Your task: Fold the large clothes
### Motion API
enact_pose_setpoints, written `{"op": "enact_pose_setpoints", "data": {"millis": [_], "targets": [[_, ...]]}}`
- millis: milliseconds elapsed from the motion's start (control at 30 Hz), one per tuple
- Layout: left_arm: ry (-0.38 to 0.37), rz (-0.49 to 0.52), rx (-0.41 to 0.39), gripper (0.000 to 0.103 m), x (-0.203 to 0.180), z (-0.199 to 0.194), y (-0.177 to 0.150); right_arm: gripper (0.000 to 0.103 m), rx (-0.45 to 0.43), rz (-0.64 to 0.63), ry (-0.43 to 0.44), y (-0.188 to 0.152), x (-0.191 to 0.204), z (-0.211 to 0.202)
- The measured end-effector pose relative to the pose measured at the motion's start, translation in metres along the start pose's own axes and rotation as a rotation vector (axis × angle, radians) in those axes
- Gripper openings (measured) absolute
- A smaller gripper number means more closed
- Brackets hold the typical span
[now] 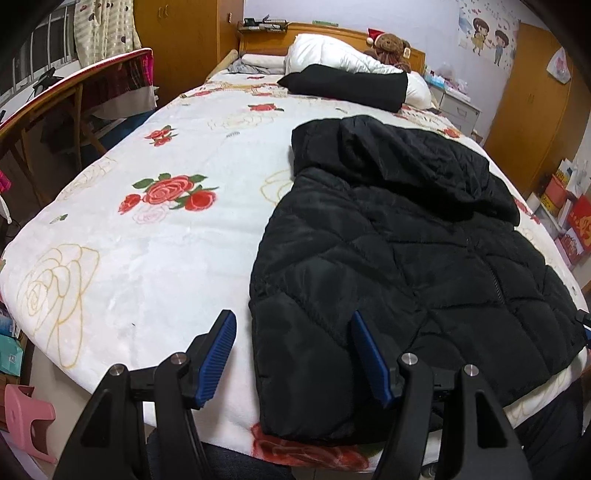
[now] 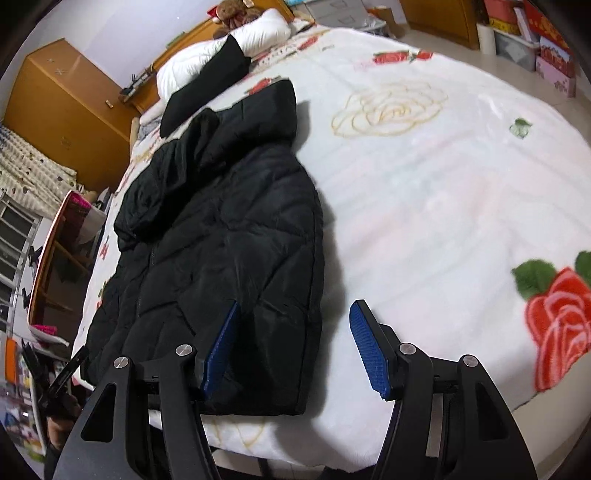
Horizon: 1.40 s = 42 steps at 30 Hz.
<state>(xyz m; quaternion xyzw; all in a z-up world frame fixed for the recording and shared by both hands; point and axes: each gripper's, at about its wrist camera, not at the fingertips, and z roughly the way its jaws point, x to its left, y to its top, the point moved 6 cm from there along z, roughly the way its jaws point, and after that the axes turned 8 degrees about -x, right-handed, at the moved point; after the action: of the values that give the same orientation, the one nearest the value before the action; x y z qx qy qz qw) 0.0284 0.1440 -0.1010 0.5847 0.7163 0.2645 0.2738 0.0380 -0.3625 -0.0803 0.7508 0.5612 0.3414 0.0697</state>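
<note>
So far the black jacket [image 1: 406, 258] lies narrowed lengthwise on the bed [image 1: 147, 240], sleeves apparently tucked; crosswise folding remains. Left hand-held gripper [image 1: 293, 354] and right hand-held gripper [image 2: 293, 343] hover wide open, empty, at its near hem.

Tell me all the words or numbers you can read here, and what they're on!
None can be read.
Cartoon wall poster: small marks around the boy and girl, too blurred to read.
Red boxes on the floor by the bed: gold print, too blurred.
Teal packet at the left: print too small.
Black puffer jacket: no label showing.
</note>
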Motion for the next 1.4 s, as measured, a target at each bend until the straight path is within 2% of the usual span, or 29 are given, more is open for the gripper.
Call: {"op": "enact_pose_setpoints", "data": {"millis": [300, 467, 833, 900, 933, 1000, 1067, 1133, 1200, 1400], "targets": [[-0.031, -0.015, 0.048, 0.068, -0.006, 0.018, -0.005, 0.067, 0.046, -0.059, -0.03, -0.01, 0.008, 0.013], [-0.056, -0.051, 0.078, 0.071, -0.006, 0.028, -0.008, 0.067, 0.056, -0.067, 0.013, -0.011, 0.017, 0.016], [-0.061, -0.076, 0.114, 0.072, -0.009, 0.039, -0.015, 0.062, 0.108, -0.056, 0.023, -0.016, 0.02, 0.028], [-0.053, -0.065, 0.118, 0.072, -0.01, 0.04, -0.015, 0.053, 0.121, -0.047, 0.03, -0.017, 0.021, 0.03], [-0.049, -0.058, 0.12, 0.07, -0.011, 0.04, -0.016, 0.05, 0.131, -0.038, 0.037, -0.018, 0.021, 0.03], [-0.051, -0.054, 0.123, 0.064, -0.012, 0.039, -0.015, 0.037, 0.133, -0.032, 0.05, -0.019, 0.022, 0.03], [-0.061, -0.057, 0.12, 0.053, -0.012, 0.036, -0.013, 0.03, 0.13, -0.007, 0.072, -0.018, 0.021, 0.027], [-0.076, -0.062, 0.11, 0.035, -0.01, 0.03, -0.009, 0.024, 0.121, 0.013, 0.1, -0.015, 0.022, 0.022], [-0.102, -0.079, 0.093, 0.027, -0.008, 0.021, -0.002, 0.019, 0.107, 0.012, 0.123, -0.013, 0.024, 0.017], [-0.16, -0.143, 0.045, 0.021, -0.002, 0.006, 0.012, 0.018, 0.077, 0.02, 0.161, -0.006, 0.028, 0.005]]}}
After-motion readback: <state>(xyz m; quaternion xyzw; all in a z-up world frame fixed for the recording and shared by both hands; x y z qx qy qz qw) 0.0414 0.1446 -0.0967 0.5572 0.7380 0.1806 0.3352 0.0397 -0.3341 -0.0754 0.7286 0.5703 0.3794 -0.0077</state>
